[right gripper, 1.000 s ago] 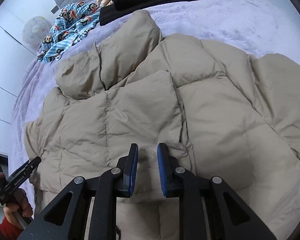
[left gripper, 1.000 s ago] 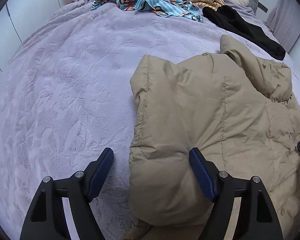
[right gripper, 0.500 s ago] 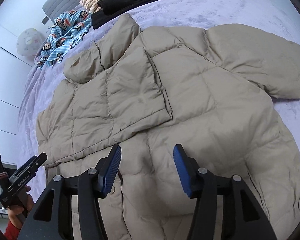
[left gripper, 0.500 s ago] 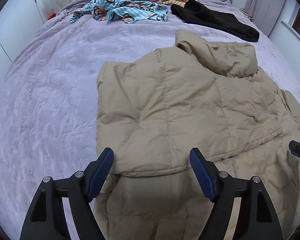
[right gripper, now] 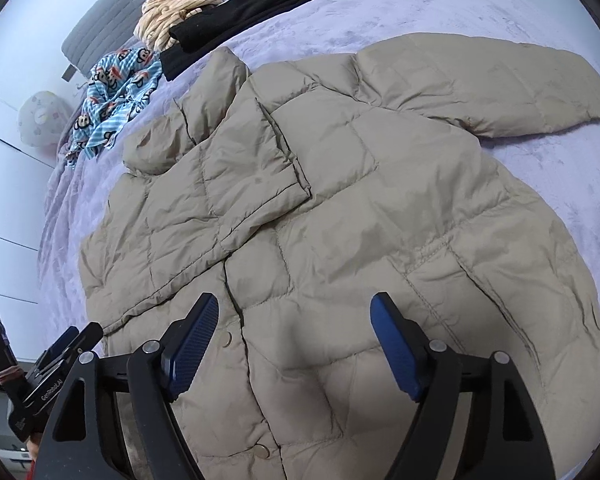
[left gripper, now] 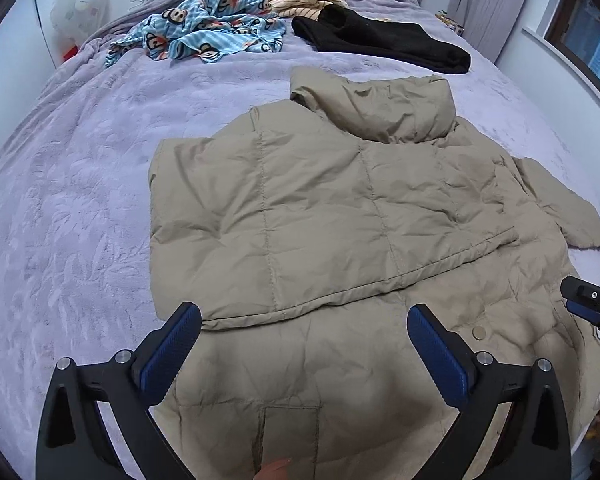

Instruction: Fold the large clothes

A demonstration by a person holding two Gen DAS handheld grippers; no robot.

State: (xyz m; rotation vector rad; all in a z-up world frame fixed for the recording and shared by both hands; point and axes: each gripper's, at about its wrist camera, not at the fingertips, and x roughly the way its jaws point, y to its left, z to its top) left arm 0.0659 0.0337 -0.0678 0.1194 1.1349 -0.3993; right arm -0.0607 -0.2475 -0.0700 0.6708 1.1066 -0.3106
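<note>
Left wrist view: a beige puffer jacket (left gripper: 340, 216) lies front-up across the centre and right of the frame on a lilac bedspread (left gripper: 68, 208), its collar toward the top and its hem running off the bottom edge. One sleeve (left gripper: 300, 216) is folded across the chest; its cuff edge ends just above the left gripper (left gripper: 303, 350). The jaws of this gripper are opening and stand wide, with nothing pinched between the blue pads; jacket cloth lies beneath the gap.

Right wrist view: the other sleeve (right gripper: 488, 80) lies unfolded, stretched toward the upper right of the frame, its long axis running from the shoulder near the top centre out to the cuff at the right edge. The right gripper (right gripper: 294, 346) hangs over the lower front panel beside the snap placket (right gripper: 236, 312); its jaws are opening and grasp nothing.

The coming move probably turns on this outstretched sleeve. It lies up and to the right of the right gripper, well apart from it, and farther still from the left gripper, so the right hand appears the nearer.

Legible writing: a label on the left gripper's body (right gripper: 52, 390), at the lower left of the right wrist view, seems to read "GenRobot.AI". No brand shows on the jacket.
</note>
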